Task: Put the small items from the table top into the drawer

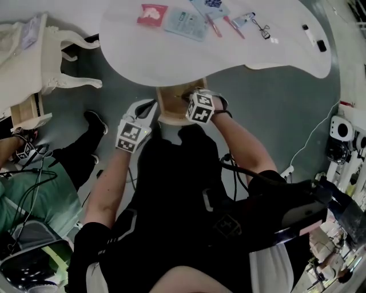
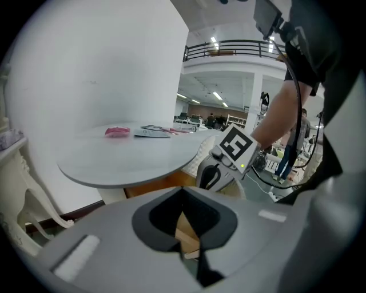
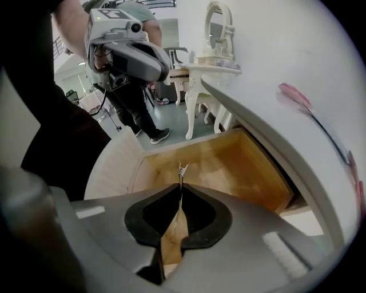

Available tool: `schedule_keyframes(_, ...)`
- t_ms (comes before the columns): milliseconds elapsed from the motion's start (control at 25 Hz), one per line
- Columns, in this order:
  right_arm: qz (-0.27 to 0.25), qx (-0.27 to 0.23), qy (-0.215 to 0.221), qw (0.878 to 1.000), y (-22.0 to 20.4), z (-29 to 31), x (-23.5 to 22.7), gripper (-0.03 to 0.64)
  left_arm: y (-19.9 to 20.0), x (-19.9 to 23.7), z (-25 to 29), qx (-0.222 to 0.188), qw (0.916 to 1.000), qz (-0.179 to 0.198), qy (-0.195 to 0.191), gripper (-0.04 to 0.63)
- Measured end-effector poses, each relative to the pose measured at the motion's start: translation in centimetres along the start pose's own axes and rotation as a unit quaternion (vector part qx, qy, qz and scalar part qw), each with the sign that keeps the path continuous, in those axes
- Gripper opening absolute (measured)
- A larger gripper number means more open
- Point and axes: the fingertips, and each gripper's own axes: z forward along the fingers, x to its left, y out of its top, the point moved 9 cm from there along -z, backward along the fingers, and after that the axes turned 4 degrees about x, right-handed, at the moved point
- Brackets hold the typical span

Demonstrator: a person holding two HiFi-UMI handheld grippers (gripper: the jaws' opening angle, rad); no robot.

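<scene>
The white table (image 1: 229, 57) carries a pink packet (image 1: 152, 14), a pale blue packet (image 1: 185, 23), pink pens (image 1: 233, 26) and small dark items (image 1: 262, 28). Under its near edge the wooden drawer (image 1: 171, 109) stands pulled out. My right gripper (image 1: 186, 100) hangs over the drawer (image 3: 229, 166), its jaws (image 3: 180, 186) shut on a thin pale sliver whose forked tip (image 3: 182, 169) pokes out. My left gripper (image 1: 150, 109) is left of the drawer, shut with nothing in it (image 2: 184, 191). In the left gripper view the pink packet (image 2: 118, 131) lies on the table top.
An ornate white dressing table (image 1: 46, 57) stands at the left, with a seated person (image 1: 34, 189) below it. Cables and white devices (image 1: 343, 131) are on the floor at the right. My own legs are close under the drawer.
</scene>
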Motion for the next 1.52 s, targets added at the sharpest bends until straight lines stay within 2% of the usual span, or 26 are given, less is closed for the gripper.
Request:
schedule_keyframes(120,-0.029,0.033,0.009,0.999,-0.1,1.6,-0.1,0.017,-0.9,0.1,0.7,0.015,0.9998,0.010,-0.013,0.000)
schedule_keyframes(320,-0.047,0.083,0.053,0.994,0.2,3.3,0.0,0.015,-2.3,0.4,1.6,0.030,0.9993,0.004,-0.020,0.000)
schedule_keyframes(480,-0.096,0.091,0.047,0.990,0.7,4.0,0.0,0.015,-2.7,0.7,2.0,0.033,0.9991,0.007,-0.025,0.000)
schedule_keyframes(640,-0.150,0.121,0.042,0.980,0.2,5.4,0.3,0.017,-3.2,1.3,2.2,0.031,0.9992,0.007,-0.025,0.000)
schedule_keyframes(800,-0.179,0.138,0.029,0.974,-0.2,7.4,0.3,0.017,-3.9,2.0,2.5,0.039,0.9991,0.005,-0.017,0.000)
schedule_keyframes(1120,-0.189,0.143,0.033,0.971,-0.8,10.5,0.4,0.017,-4.8,1.7,2.6,0.038,0.9987,-0.002,-0.033,0.000)
schedule_keyframes(1400,-0.169,0.164,0.046,0.971,-0.9,11.8,0.3,0.018,-4.8,1.5,1.8,0.029,0.9989,-0.013,-0.036,0.000)
schedule_keyframes(1520,-0.174,0.184,0.043,0.966,-1.2,12.3,0.5,0.020,-4.9,1.3,1.7,0.030,0.9988,-0.016,-0.035,0.000)
